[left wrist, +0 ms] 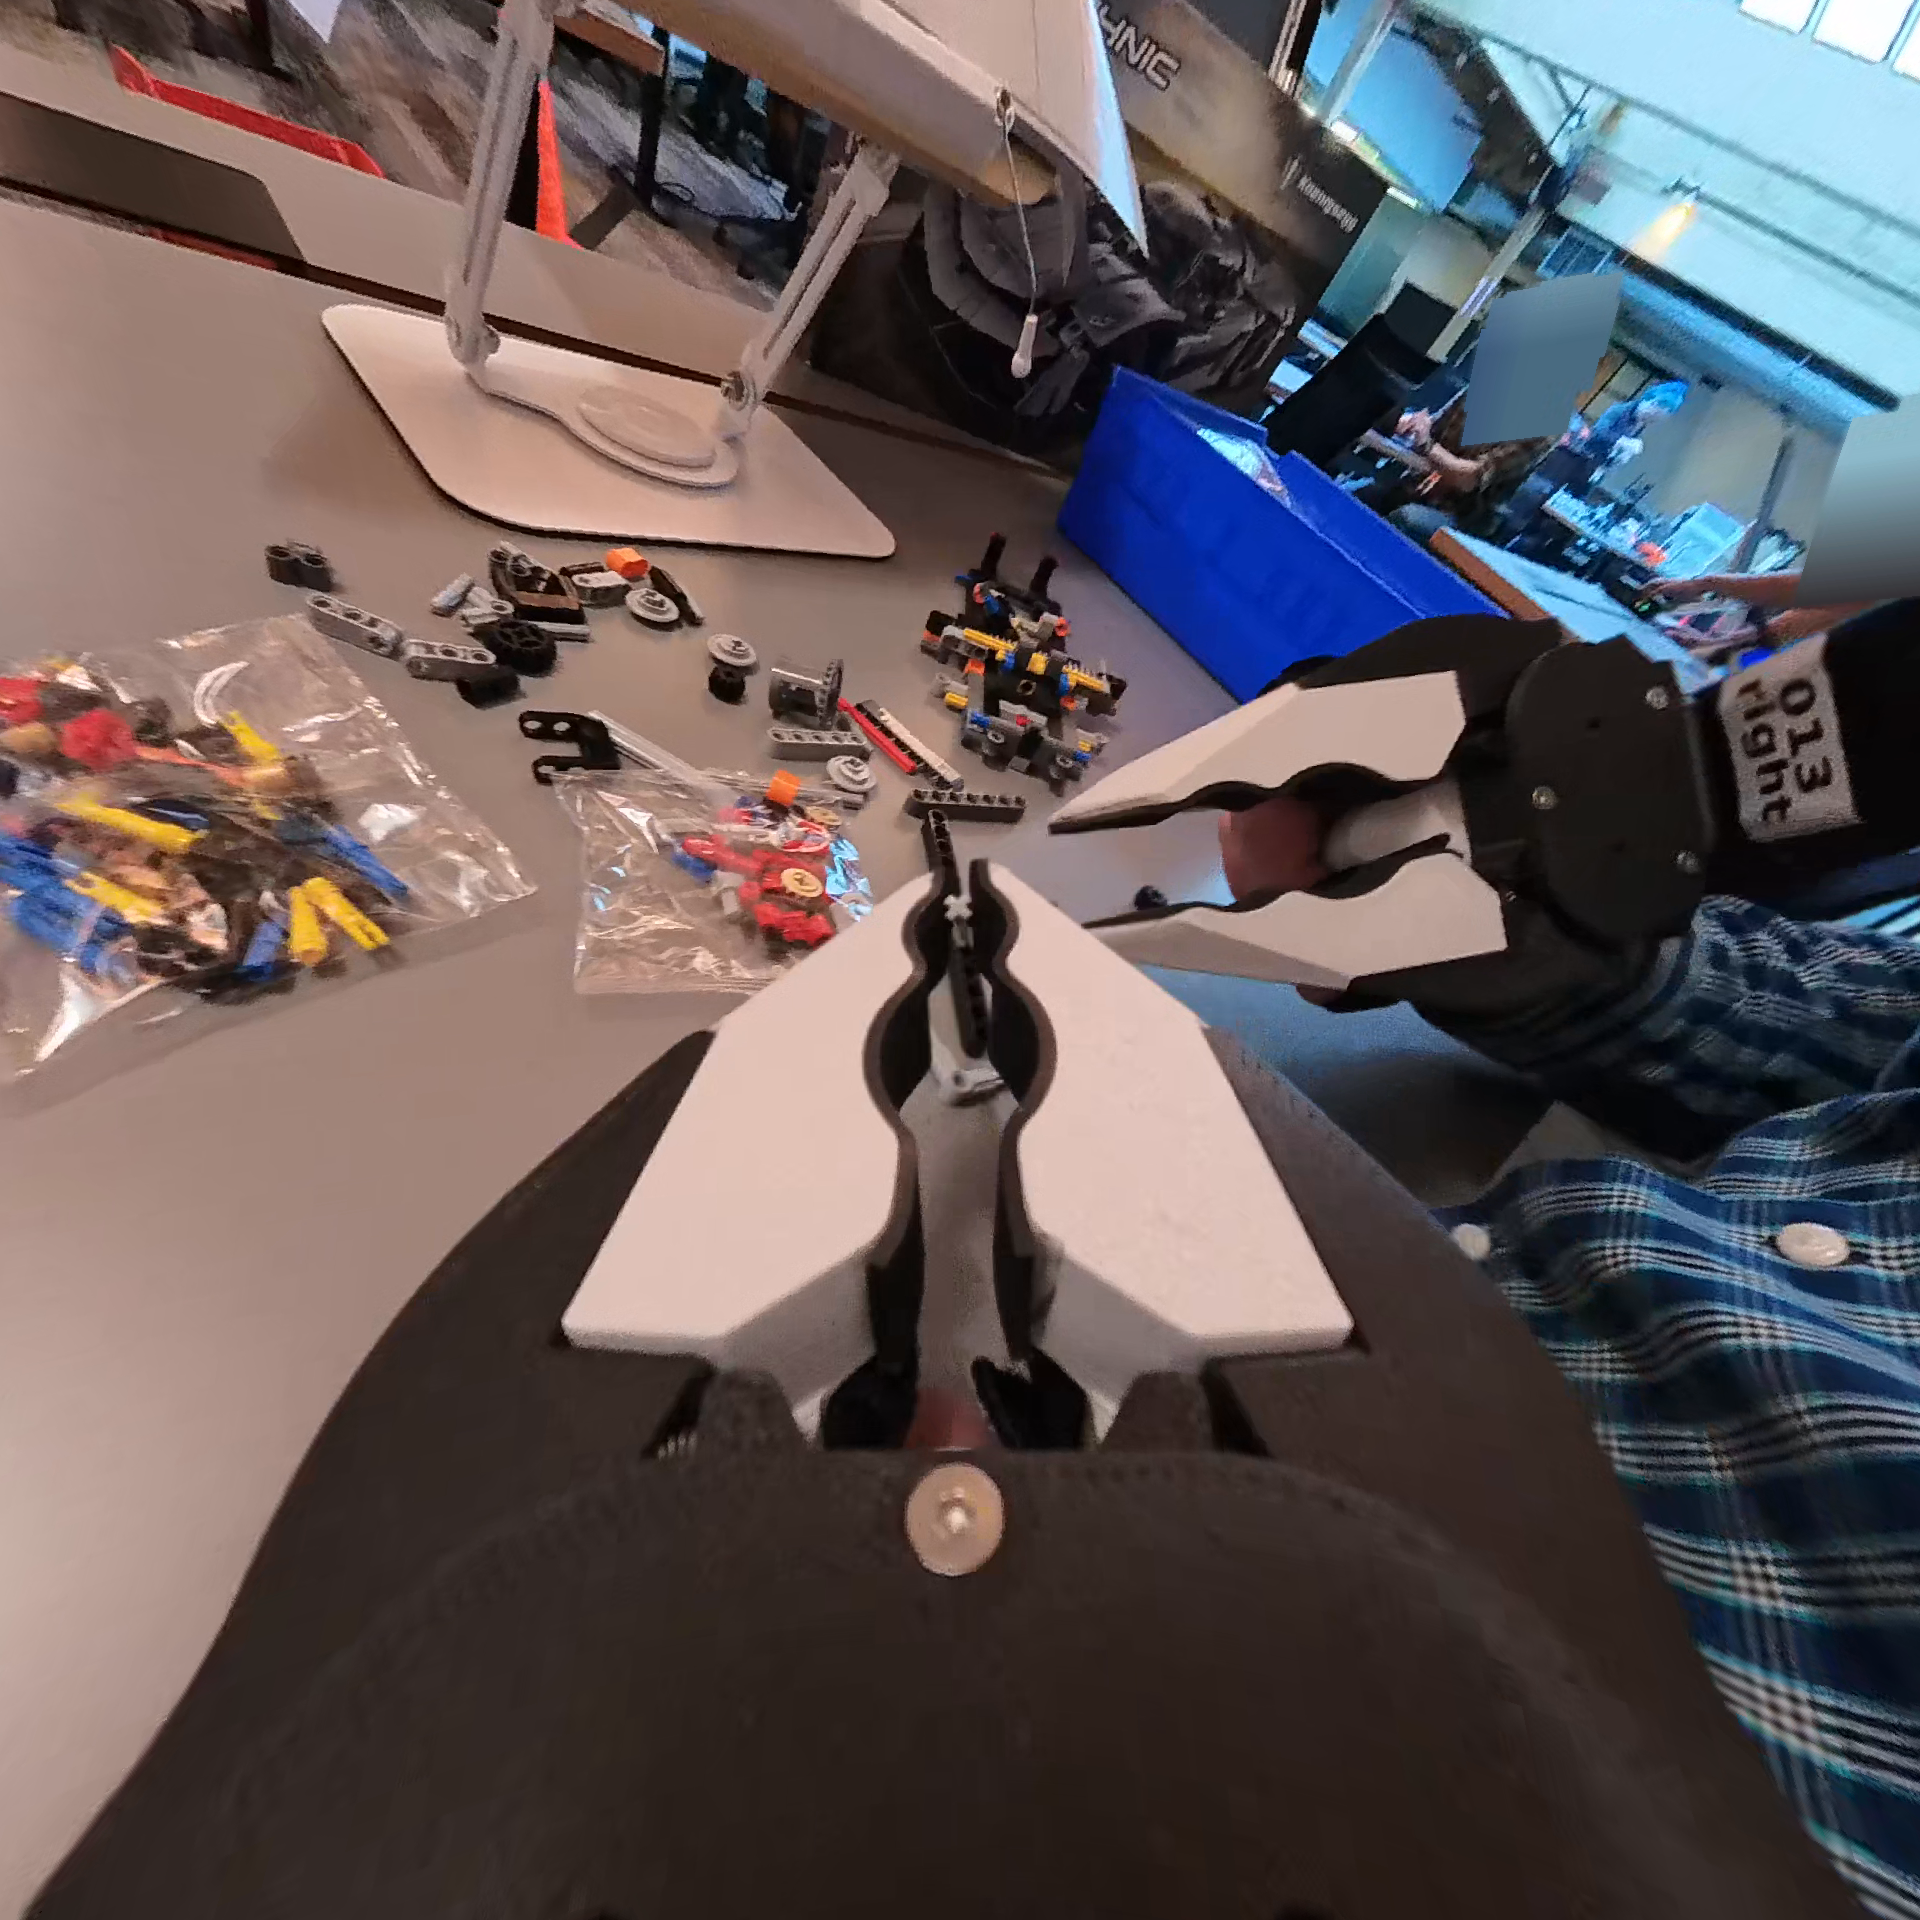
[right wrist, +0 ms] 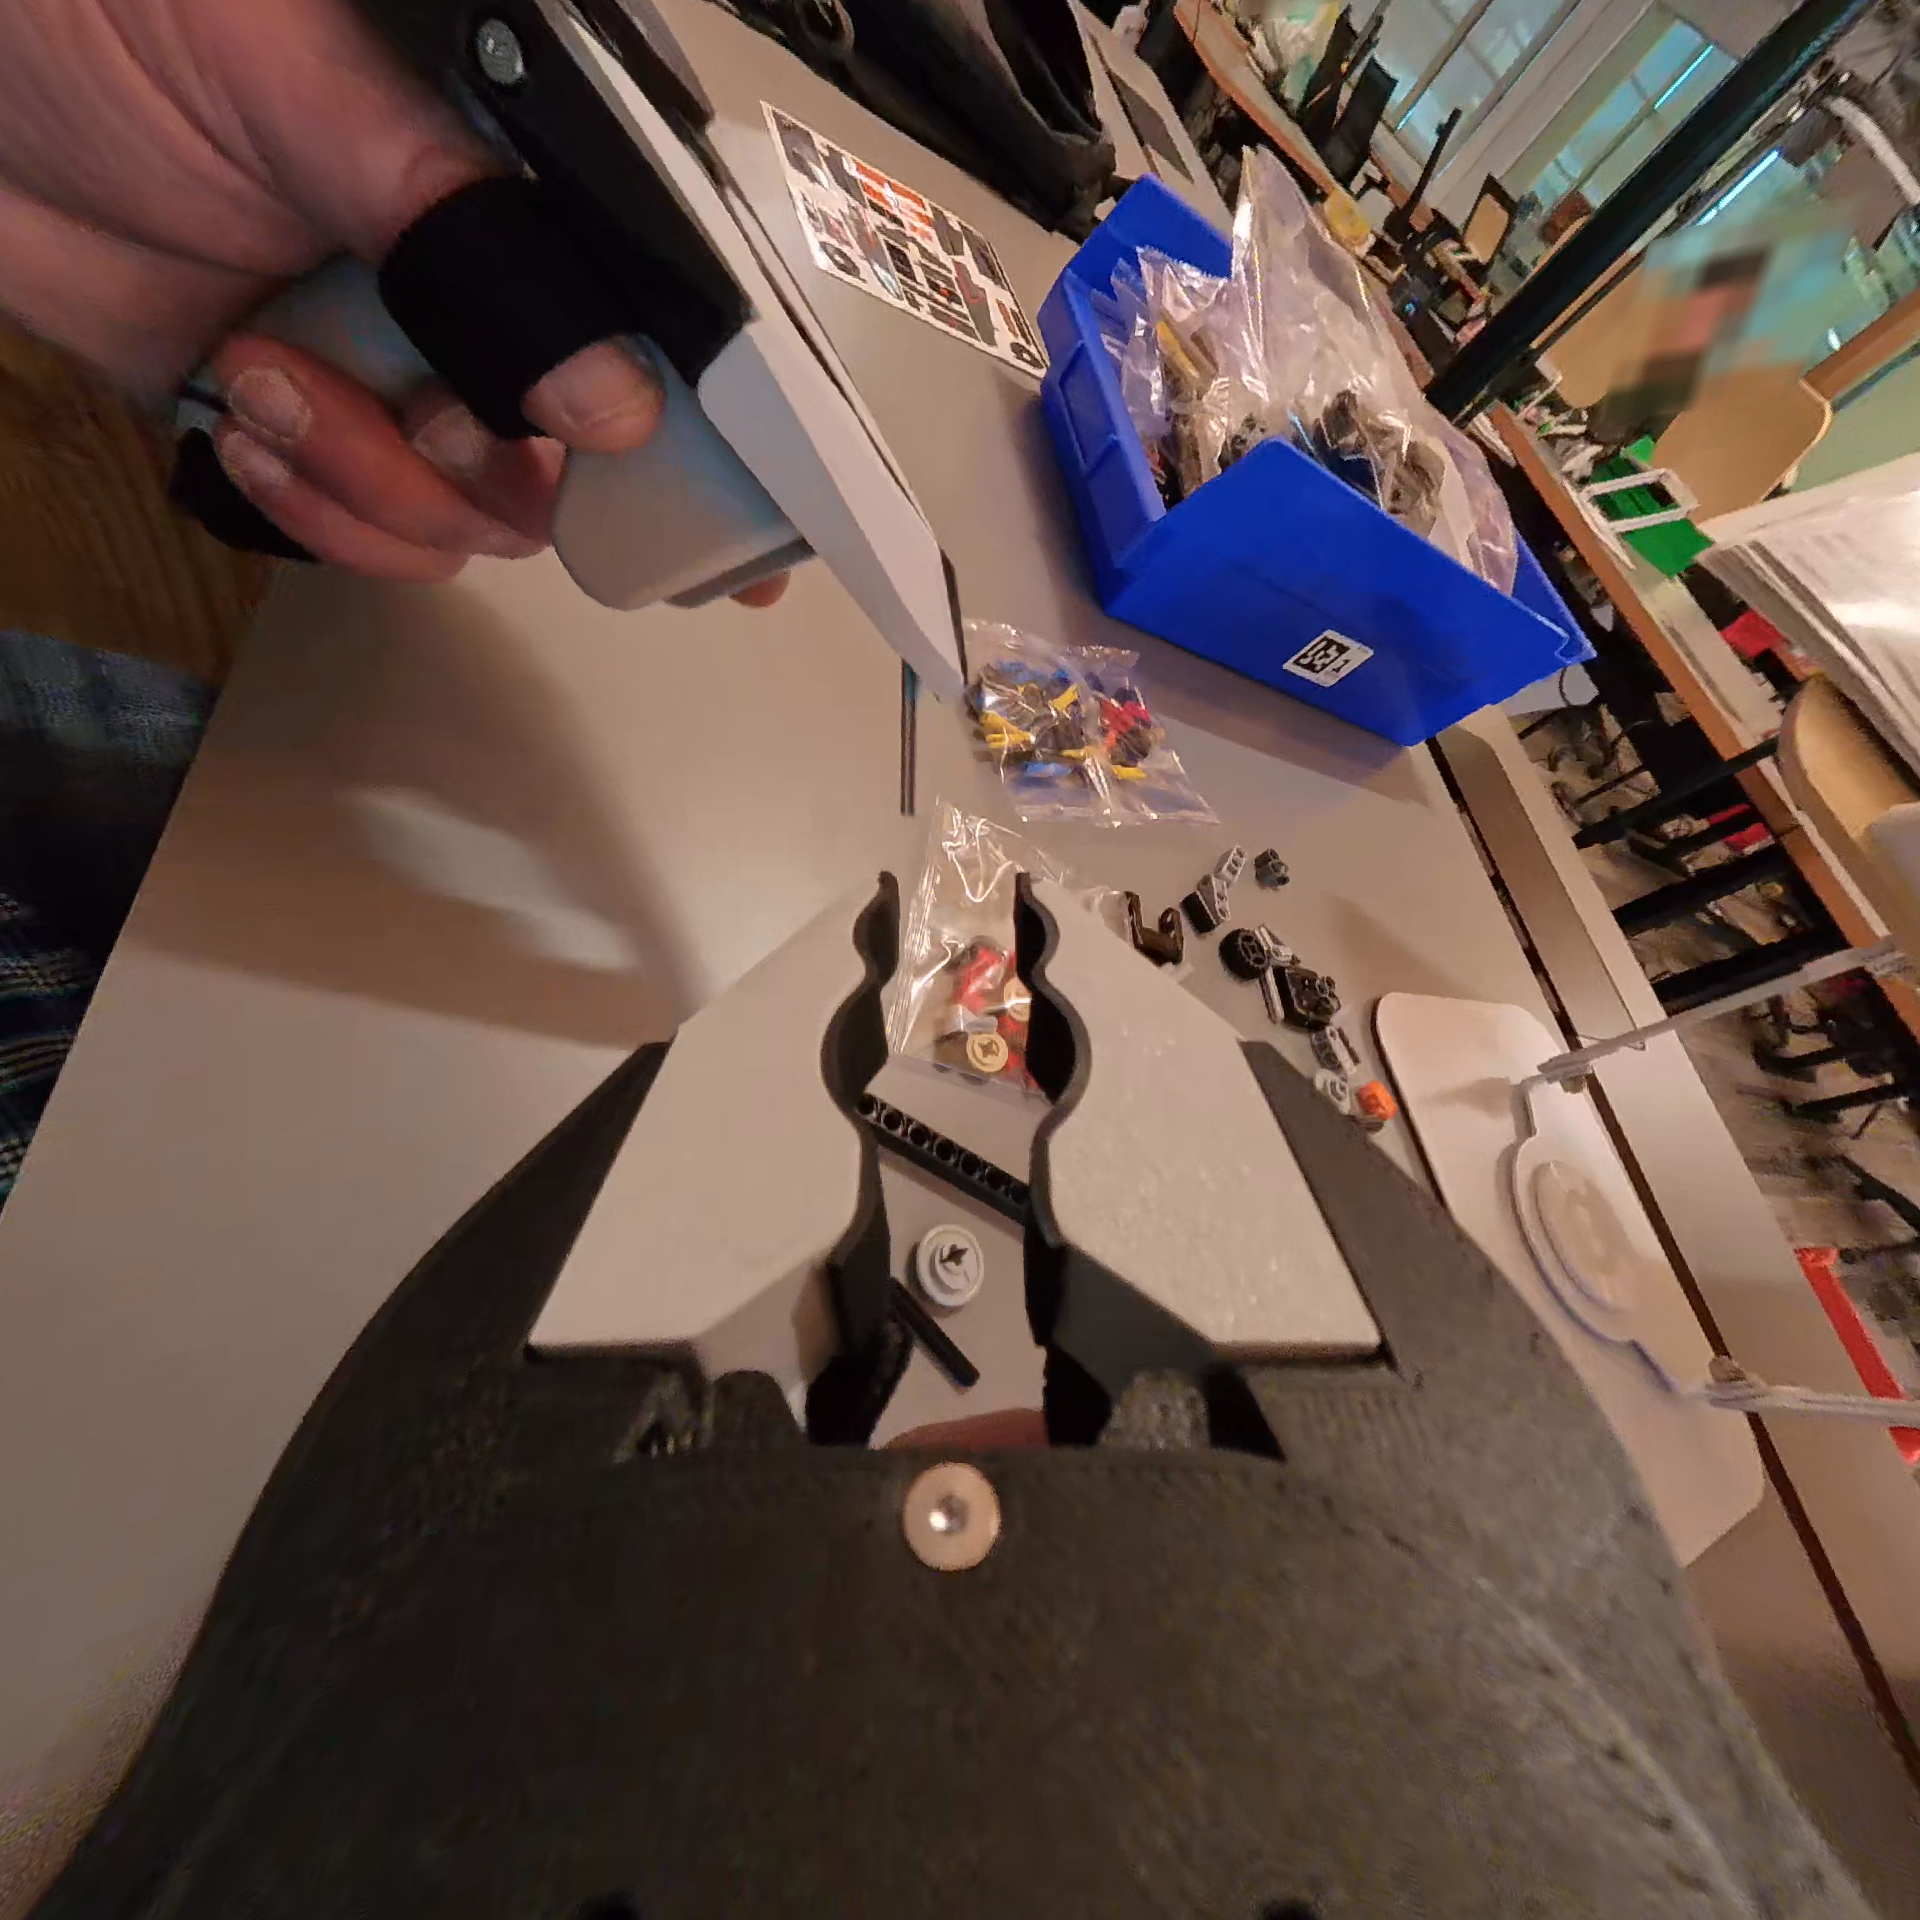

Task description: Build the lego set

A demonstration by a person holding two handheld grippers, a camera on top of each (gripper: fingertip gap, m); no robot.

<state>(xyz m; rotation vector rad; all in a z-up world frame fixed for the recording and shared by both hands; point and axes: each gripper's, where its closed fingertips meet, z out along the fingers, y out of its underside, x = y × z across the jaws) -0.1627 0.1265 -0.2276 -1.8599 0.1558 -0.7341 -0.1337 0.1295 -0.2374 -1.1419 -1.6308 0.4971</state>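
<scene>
A busy workshop hall stretches behind a grey table point(left wrist: 260, 1195), and the table carries plenty. A white stand point(left wrist: 623, 457) sits at the far side, with a blue bin point(right wrist: 1299, 582) of bagged parts beside it and a sticker sheet point(right wrist: 904, 239) lying flat near the bin. Loose grey and black pieces point(left wrist: 520, 623) are scattered in front of the stand, and the half-built model point(left wrist: 1023, 675) sits on the table near the bin, well apart from both tools. Two clear bags lie nearer: a big bag point(left wrist: 197, 831) full of yellow, blue and black pins, and a small bag point(left wrist: 717, 883) with red parts. The left gripper point(left wrist: 971, 883) is nearly closed, its jaws pinching a thin black beam point(left wrist: 966, 977) that stands up between the tips, with a small grey cross-shaped piece at its top. The right gripper point(right wrist: 951, 899) is spread, with nothing between its jaws; it hovers over the small bag, and a long black beam point(right wrist: 945, 1143) and a grey round piece point(right wrist: 948, 1262) lie on the table below it. A hand point(right wrist: 343, 343) wraps the left tool's handle, and a plaid sleeve point(left wrist: 1745, 1039) shows behind the right one.
</scene>
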